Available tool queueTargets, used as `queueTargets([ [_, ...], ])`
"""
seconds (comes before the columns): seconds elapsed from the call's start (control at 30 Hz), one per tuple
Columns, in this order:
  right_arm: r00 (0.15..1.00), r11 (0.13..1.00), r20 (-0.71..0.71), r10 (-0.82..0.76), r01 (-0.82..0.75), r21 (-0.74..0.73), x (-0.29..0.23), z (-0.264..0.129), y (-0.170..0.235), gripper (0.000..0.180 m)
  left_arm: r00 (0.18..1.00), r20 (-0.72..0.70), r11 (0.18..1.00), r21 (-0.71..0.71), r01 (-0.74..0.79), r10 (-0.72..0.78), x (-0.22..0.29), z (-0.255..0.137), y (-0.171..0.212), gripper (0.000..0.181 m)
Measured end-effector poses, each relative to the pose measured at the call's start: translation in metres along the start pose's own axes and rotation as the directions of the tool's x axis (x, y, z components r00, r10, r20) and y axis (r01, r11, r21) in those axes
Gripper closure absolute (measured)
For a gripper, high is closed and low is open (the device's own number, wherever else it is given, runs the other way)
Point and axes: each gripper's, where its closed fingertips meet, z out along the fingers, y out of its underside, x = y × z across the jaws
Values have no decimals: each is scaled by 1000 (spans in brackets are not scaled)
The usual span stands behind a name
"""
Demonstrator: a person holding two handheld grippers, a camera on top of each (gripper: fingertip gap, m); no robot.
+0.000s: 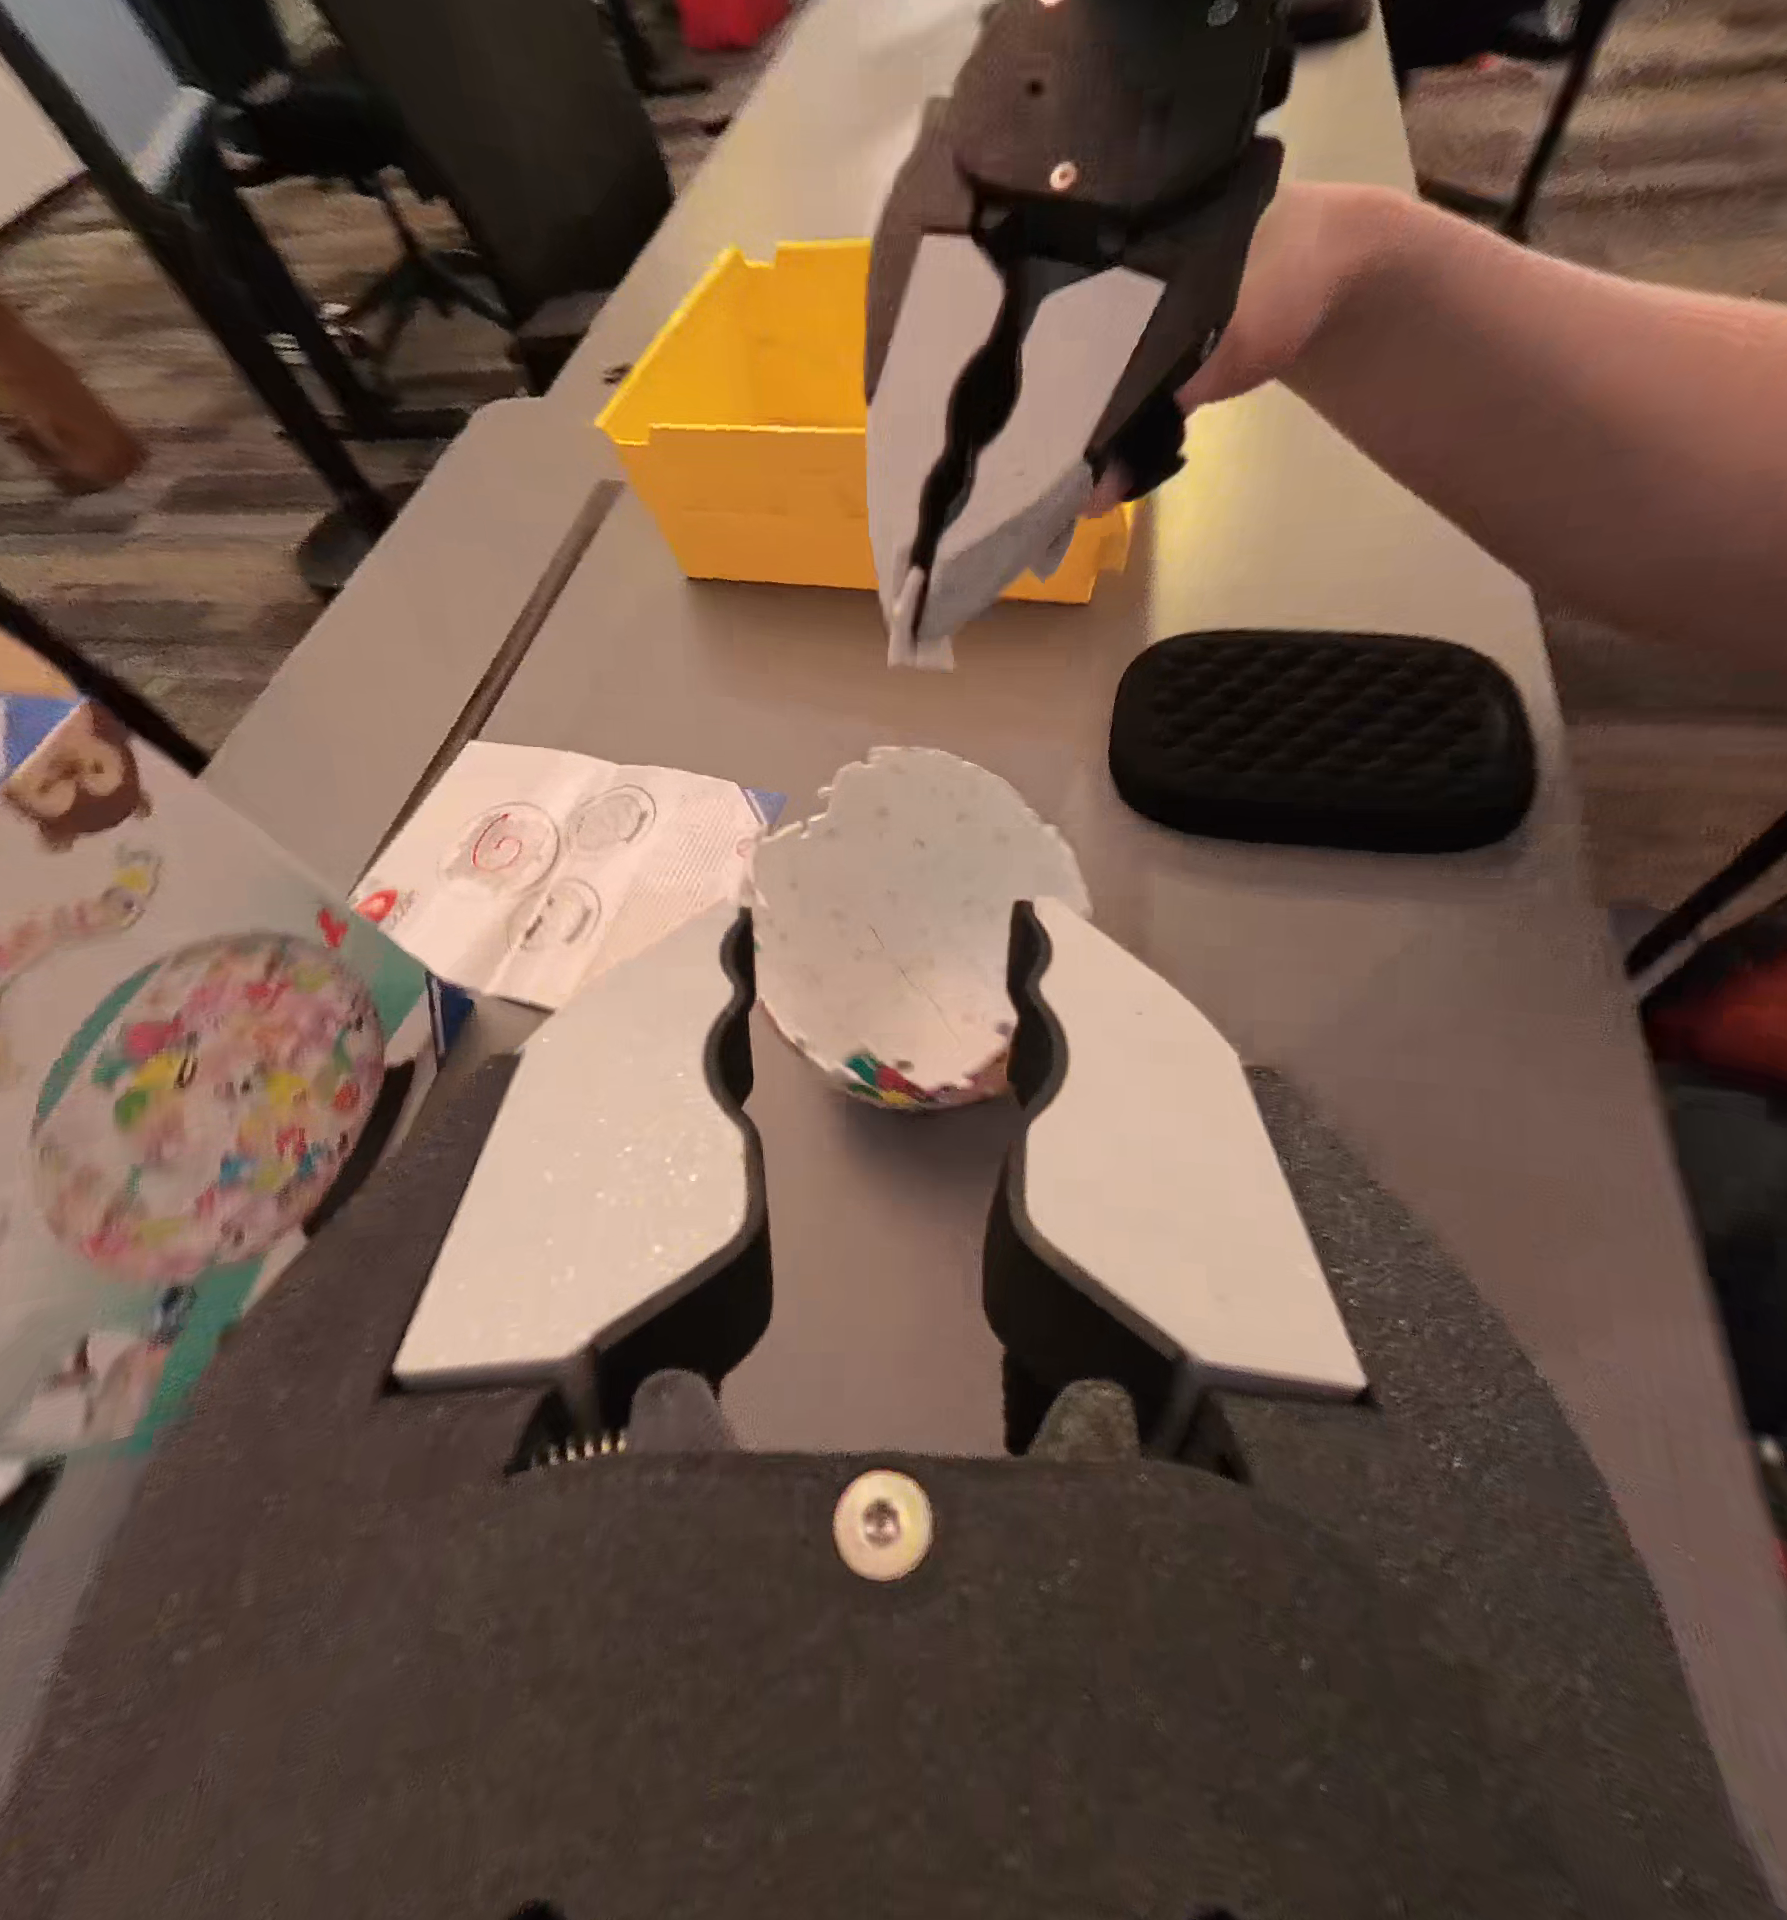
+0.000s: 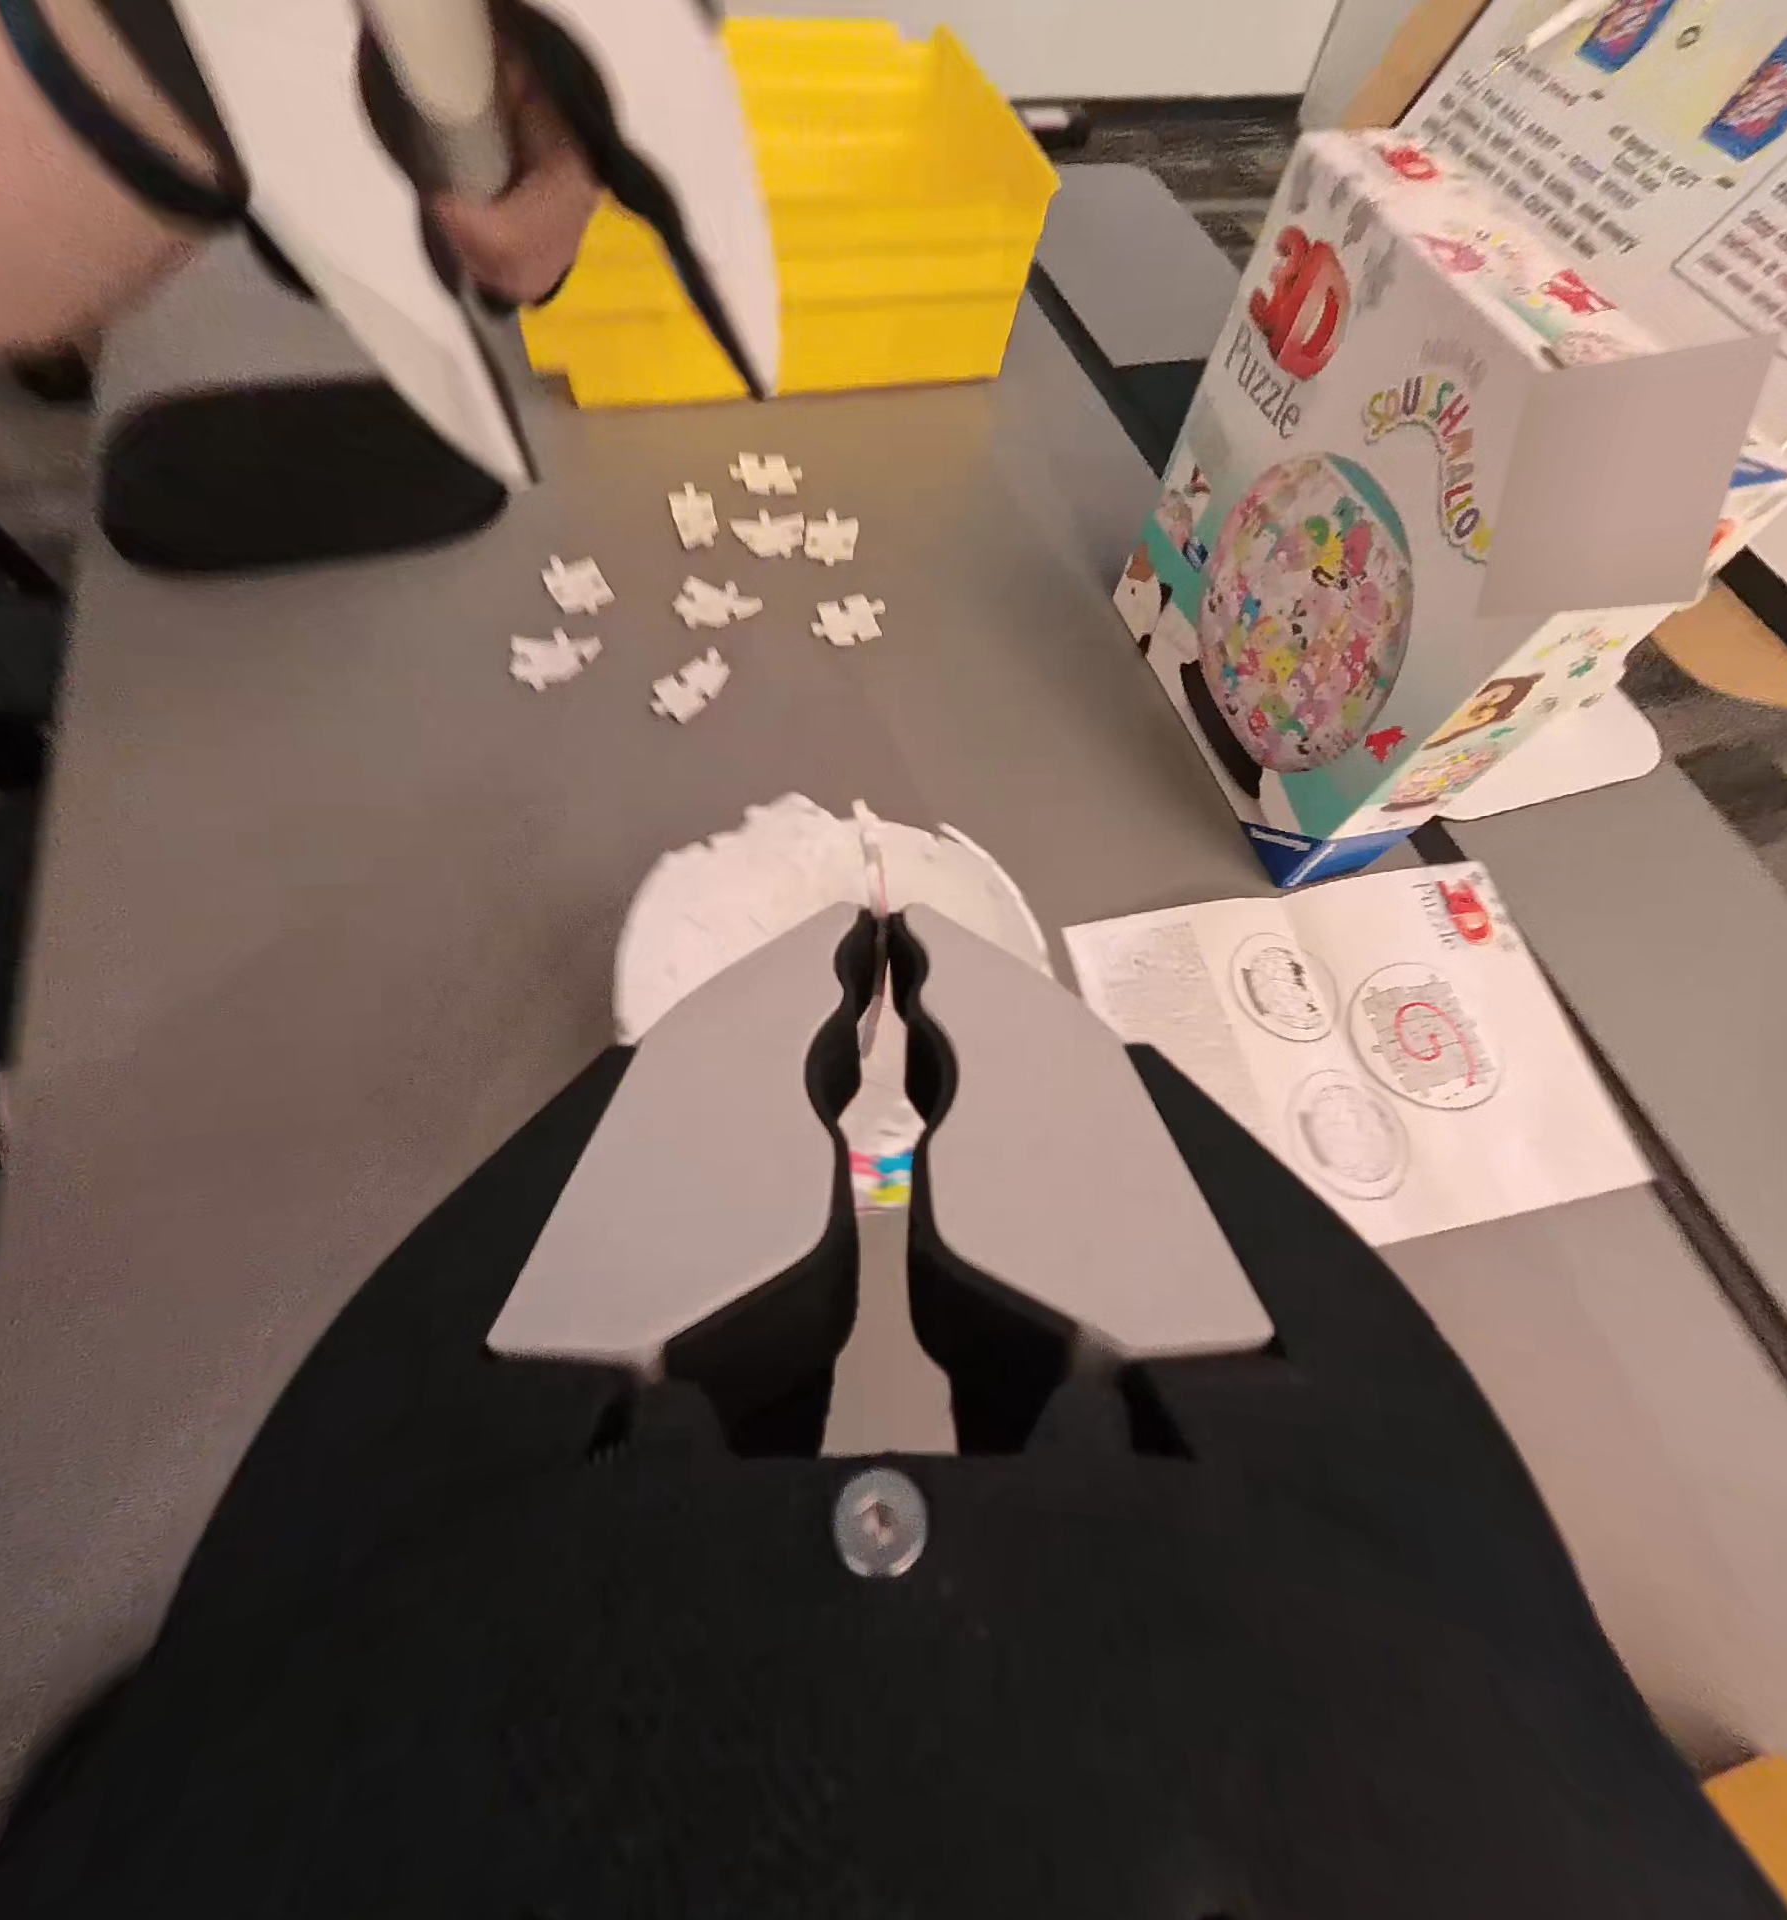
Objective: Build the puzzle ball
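A partly built puzzle ball shell (image 1: 899, 883), white inside and coloured outside, stands on the grey table (image 1: 1232, 987). My left gripper (image 1: 878, 925) is open, and the shell shows between its fingertips; I cannot tell whether they touch it. In the right wrist view the left gripper (image 2: 640, 431) hangs open and empty at the upper left. My right gripper (image 2: 876, 914) is shut on a thin puzzle piece (image 2: 873, 862), seen edge-on, just in front of the shell (image 2: 743, 904). It also shows in the left wrist view (image 1: 915, 623), raised beyond the shell. Several loose white pieces (image 2: 723, 582) lie farther back.
A yellow bin (image 1: 764, 416) stands at the far end, and a black padded rest (image 1: 1325, 738) lies beside it. The puzzle box (image 2: 1388, 582) and an unfolded instruction sheet (image 2: 1336, 1039) sit beside the shell. A person's forearm (image 1: 1543, 416) reaches in from the right. Left tips to right tips: about 11 cm.
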Motion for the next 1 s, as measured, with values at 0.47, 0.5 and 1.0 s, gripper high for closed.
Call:
queueTargets([
  [0.47,983,993,156,-99,87,77,47,34,15,176,985,-152,965,-235,-117,83,-55,109,9,154],
  [0.5,982,994,167,-91,79,74,47,35,16,177,982,-172,967,-228,-114,76,-52,111,8,156],
  [1.0,980,995,178,-93,84,59,47,34,31,174,980,-171,950,-275,-145,100,-49,118,18,179],
])
